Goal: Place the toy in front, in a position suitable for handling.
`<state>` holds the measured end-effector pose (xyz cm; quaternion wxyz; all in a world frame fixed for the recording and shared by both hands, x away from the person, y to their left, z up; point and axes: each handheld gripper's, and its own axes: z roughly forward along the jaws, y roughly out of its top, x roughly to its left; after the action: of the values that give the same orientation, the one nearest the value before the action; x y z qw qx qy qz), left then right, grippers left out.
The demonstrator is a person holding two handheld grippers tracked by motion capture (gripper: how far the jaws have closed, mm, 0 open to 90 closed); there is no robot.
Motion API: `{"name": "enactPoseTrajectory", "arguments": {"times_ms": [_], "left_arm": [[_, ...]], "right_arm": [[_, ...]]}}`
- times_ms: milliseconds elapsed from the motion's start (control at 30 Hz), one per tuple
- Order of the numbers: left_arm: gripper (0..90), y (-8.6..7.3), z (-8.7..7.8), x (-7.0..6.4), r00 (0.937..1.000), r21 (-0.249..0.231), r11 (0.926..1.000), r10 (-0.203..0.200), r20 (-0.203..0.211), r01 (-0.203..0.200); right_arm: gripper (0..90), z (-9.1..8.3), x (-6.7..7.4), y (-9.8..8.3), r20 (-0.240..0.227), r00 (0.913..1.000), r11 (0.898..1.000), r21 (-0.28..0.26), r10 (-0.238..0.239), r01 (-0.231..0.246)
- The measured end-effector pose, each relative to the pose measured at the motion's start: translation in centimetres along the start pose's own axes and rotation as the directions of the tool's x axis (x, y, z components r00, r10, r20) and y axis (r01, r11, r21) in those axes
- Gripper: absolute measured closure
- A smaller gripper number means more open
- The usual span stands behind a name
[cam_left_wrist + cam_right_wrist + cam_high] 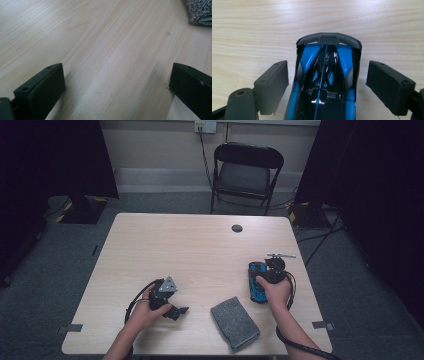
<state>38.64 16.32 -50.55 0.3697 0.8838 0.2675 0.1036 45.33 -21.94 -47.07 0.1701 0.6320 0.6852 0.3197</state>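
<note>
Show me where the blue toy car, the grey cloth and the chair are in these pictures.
blue toy car (324,75): right gripper view, on its glossy black and blue body, between the open jaws.
grey cloth (234,322): high view, on the middle of the folded cloth.
chair (244,176): high view, on its dark seat.

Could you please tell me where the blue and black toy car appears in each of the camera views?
High view: the toy car lies right of centre on the table, beside the right gripper.
Left gripper view: not in it; the grey cloth sits top right.
Right gripper view: the car stands between the open jaws, untouched.
Shared landmark: the pale wood tabletop.
</note>
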Motion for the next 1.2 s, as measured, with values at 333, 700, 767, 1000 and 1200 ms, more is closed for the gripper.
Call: {"name": "enactPoseTrajectory", "arguments": {"times_ms": [333,700,767,1000,1200], "left_arm": [[0.0,0.0,0.0,0.0,1.0,0.001,1.0,0.001,0.001,-0.001],[0.0,0.0,0.0,0.1,0.9999,0.003,1.0,0.006,0.011,-0.006],[0.0,0.0,0.0,0.1,0.9999,0.004,1.0,0.006,0.01,-0.006],[0.0,0.0,0.0,0.1,0.9999,0.004,1.0,0.006,0.01,-0.006],[0.0,0.0,0.0,0.1,0.9999,0.004,1.0,0.006,0.01,-0.006]], "right_arm": [[17.3,1.4,0.6,0.6,0.021,0.9996,1.0,0.005,0.02,-0.02],[20.9,2.8,1.3,0.4,0.102,0.9941,0.999,0.011,0.037,-0.038],[21.7,3.1,1.4,0.2,0.122,0.9922,0.999,0.014,0.028,-0.029],[23.5,3.4,2.2,0.1,0.189,0.9809,0.999,0.032,-0.046,0.041],[23.9,3.4,2.3,-0.1,0.195,0.9799,0.999,0.021,-0.04,0.037]]}}
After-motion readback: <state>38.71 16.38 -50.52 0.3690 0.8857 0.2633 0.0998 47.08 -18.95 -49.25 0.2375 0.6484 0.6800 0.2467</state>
